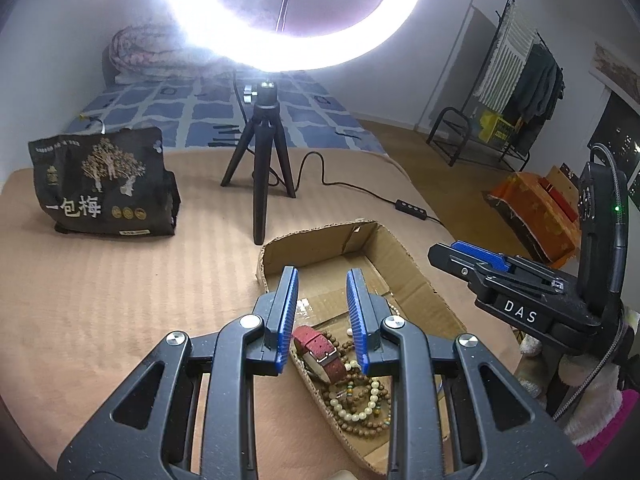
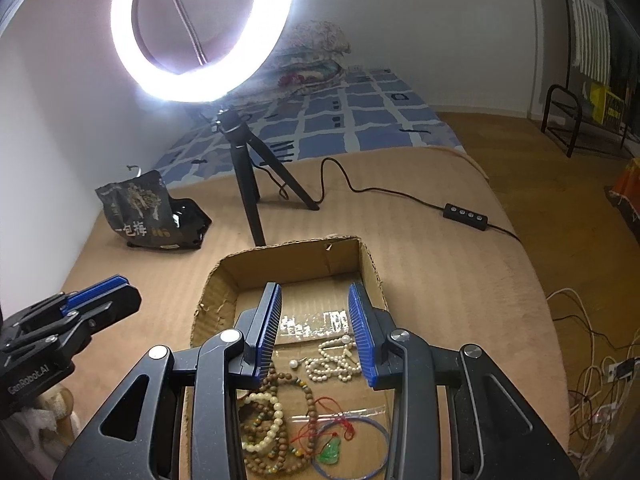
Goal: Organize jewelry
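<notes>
Tan bedspread [image 1: 120, 300] underneath. Both grippers, left [image 1: 322, 316] and right [image 2: 316, 332], parted and empty above cardboard box [image 2: 296, 256]. Inside: red watch [image 1: 320, 354], bead bracelets [image 2: 272, 412], pearls [image 2: 332, 364], green pendant [image 2: 330, 454]. Beyond: tripod [image 1: 264, 152], dark bag [image 1: 102, 184], ring light [image 2: 200, 28].

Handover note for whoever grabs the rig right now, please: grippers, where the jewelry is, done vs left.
Left gripper: open, empty, above the box's near end.
Right gripper: open, empty, above the box.
All visible jewelry lies in the cardboard box: red-strap watch, wooden bead strands, cream bead bracelet, white pearl strand, loose pearl, green pendant on red cord, thin blue bangle.
Done: none seen outside the box.
Left: pieces lie piled and overlapping; separating probably remains.
</notes>
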Tool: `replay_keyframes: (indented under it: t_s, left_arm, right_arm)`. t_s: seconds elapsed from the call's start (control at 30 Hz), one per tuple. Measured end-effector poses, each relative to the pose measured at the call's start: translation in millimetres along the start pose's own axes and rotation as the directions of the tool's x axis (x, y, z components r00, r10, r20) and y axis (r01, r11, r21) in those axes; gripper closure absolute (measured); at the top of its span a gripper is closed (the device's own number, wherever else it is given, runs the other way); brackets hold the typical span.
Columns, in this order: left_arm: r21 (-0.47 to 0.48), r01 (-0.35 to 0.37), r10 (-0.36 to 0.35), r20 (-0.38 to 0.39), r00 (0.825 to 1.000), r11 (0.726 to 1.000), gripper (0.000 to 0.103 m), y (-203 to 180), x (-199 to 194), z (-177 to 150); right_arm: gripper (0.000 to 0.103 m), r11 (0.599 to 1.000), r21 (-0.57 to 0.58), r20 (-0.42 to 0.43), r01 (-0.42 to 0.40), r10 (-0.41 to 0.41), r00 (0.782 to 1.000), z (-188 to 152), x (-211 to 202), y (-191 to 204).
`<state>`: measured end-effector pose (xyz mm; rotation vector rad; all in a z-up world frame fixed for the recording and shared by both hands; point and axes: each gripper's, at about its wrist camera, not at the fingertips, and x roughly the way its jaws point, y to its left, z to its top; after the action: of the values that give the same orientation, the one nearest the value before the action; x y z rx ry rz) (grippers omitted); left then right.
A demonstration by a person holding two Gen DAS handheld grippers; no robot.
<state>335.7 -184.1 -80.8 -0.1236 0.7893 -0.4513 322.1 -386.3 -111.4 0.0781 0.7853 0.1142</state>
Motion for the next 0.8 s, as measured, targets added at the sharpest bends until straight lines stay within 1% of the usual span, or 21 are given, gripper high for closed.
replay_keyframes:
  t_s: [0.2,0.4,0.67,0.8]
  left_arm:
    - [0.01,-0.015,0.015,0.033,0.999,1.0,0.079,0.3,-29.2,-3.8]
    - [0.033,-0.04,0.037,0.083,0.996,0.999,0.079,-0.6,-66.3,-10.8]
    - [0.09,-0.076,0.061,0.153,0.986,0.993,0.079,-6.1,-118.2,-27.1]
    - [0.102,-0.087,0.068,0.179,0.982,0.991,0.079,-6.2,-140.8,-35.8]
  right_arm:
    - [0.07,1.0,-0.01,0.03,0.001,-0.001,1.0,-2.5,-24.8,8.5]
    - [0.07,1.0,-0.009,0.068,-0.004,0.005,0.998,-6.9,-52.9,19.9]
    - [0.07,0.999,-0.034,0.111,0.0,0.004,0.994,-20.2,-89.0,38.6]
    - [0.07,0.999,-0.045,0.135,-0.004,0.01,0.991,-28.8,-108.0,46.9]
